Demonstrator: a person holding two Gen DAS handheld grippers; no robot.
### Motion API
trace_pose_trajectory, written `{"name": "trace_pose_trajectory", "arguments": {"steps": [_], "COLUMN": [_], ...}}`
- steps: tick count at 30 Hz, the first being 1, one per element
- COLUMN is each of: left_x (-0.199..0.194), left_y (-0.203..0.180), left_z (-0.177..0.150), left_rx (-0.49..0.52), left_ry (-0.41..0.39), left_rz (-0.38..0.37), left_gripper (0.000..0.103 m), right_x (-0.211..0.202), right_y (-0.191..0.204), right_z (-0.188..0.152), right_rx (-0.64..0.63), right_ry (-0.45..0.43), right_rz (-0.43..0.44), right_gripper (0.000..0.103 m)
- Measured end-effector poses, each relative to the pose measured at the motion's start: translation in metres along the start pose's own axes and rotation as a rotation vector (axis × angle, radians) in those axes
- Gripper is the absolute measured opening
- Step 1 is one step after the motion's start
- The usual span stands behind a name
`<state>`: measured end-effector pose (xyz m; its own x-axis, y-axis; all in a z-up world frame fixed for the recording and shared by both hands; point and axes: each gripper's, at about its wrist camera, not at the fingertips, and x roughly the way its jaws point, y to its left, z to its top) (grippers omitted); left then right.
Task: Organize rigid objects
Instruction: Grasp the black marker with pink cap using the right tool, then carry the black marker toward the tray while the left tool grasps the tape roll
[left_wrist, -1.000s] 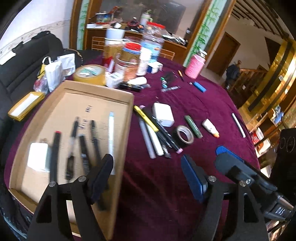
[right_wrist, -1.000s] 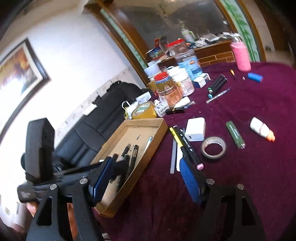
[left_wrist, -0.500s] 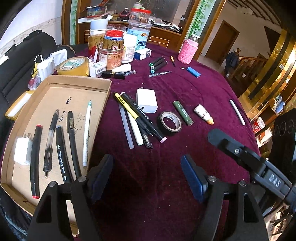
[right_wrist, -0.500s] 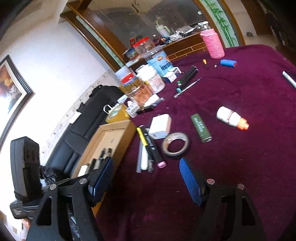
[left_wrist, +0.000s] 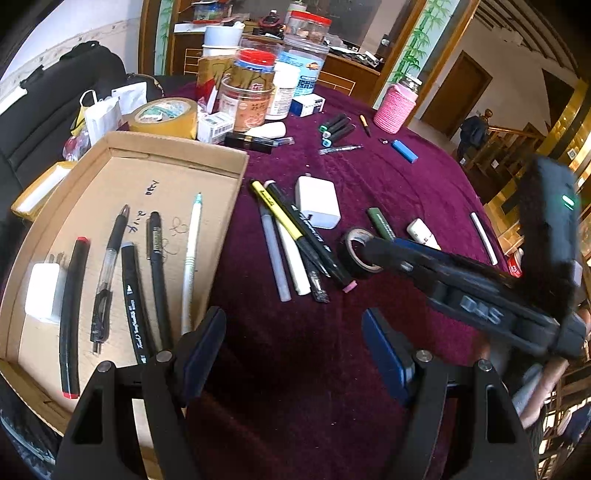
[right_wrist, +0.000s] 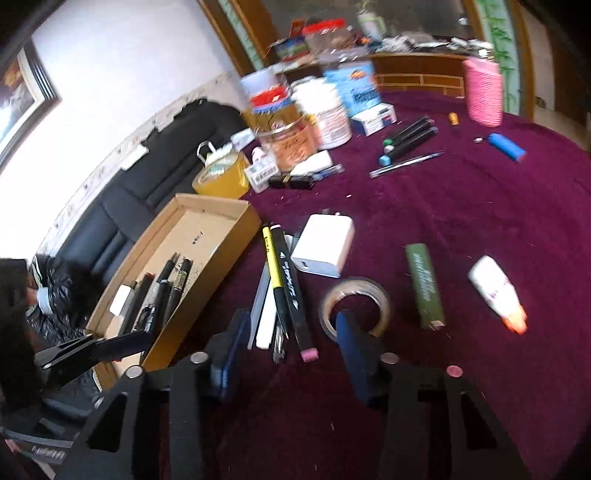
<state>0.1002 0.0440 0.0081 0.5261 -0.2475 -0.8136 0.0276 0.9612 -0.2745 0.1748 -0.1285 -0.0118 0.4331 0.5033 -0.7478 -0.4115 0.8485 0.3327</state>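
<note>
A cardboard tray (left_wrist: 177, 147) (right_wrist: 221, 206) on the maroon tablecloth holds several pens and a white block (left_wrist: 42, 291). To its right lies a cluster of pens with a yellow marker (left_wrist: 275, 208) (right_wrist: 273, 266), a white charger (left_wrist: 317, 201) (right_wrist: 325, 243), a black tape roll (left_wrist: 356, 251) (right_wrist: 354, 295), a green stick (left_wrist: 382, 223) (right_wrist: 424, 288) and a white tube (left_wrist: 423, 232) (right_wrist: 495, 288). My left gripper (left_wrist: 293, 350) is open and empty above the cloth by the tray's near corner. My right gripper (right_wrist: 288, 350) is open and empty, low over the near ends of the pen cluster.
Jars, a yellow tape roll (left_wrist: 164, 116), small boxes and black markers (left_wrist: 336, 127) crowd the far side. A pink cup (left_wrist: 393, 107), a blue lighter (left_wrist: 404, 151) and a white stick (left_wrist: 482, 238) lie to the right. A black sofa stands left of the table.
My right gripper has moved forward and down toward the pen cluster and tape roll. My left gripper has shifted closer over the tray's right edge. Both stay open and empty.
</note>
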Motion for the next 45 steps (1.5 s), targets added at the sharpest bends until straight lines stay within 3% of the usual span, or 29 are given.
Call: {"name": "trace_pose_trajectory", "arguments": {"steps": [6,9,16,18,24,29,31,39,45], "left_x": [-0.002,-0.002,-0.001,-0.001,-0.001,-0.004,-0.006,-0.005,0.011], "left_y": [0.016,0.019,0.024,0.025,0.027,0.023,0.022,0.017,-0.006], "left_z": [0.005,0.008,0.011,0.011,0.011,0.009,0.008,0.009,0.009], "left_rx": [-0.023,-0.024,-0.027,-0.028,-0.034,-0.027,-0.025,-0.024,0.020], "left_ry": [-0.002,-0.001,0.001,0.002,0.005,0.003,0.000,0.010,0.041], "left_rz": [-0.017,-0.019,-0.041,-0.041,-0.038,-0.036,-0.033,-0.015,-0.006], "left_gripper": [0.075,0.075,0.075,0.075,0.075,0.075,0.075,0.075,0.075], "right_x": [0.050,0.059,0.078,0.079,0.080,0.088,0.084,0.030,-0.025], "right_y": [-0.001,-0.001,0.007,0.003,-0.002,-0.012,-0.011,-0.008,-0.034], "right_z": [0.018,0.027,0.033,0.034,0.033,0.033,0.032,0.007,-0.030], "right_rx": [0.013,0.032,0.016,0.043,0.074,0.141,0.140,0.141,0.190], "right_ry": [0.107,0.118,0.159,0.166,0.170,0.209,0.194,0.079,-0.040], "right_rz": [-0.005,0.019,-0.058,-0.014,0.025,0.138,0.121,0.103,0.028], "right_gripper": [0.040,0.040,0.030,0.021,0.023,0.024,0.017,0.017,0.017]}}
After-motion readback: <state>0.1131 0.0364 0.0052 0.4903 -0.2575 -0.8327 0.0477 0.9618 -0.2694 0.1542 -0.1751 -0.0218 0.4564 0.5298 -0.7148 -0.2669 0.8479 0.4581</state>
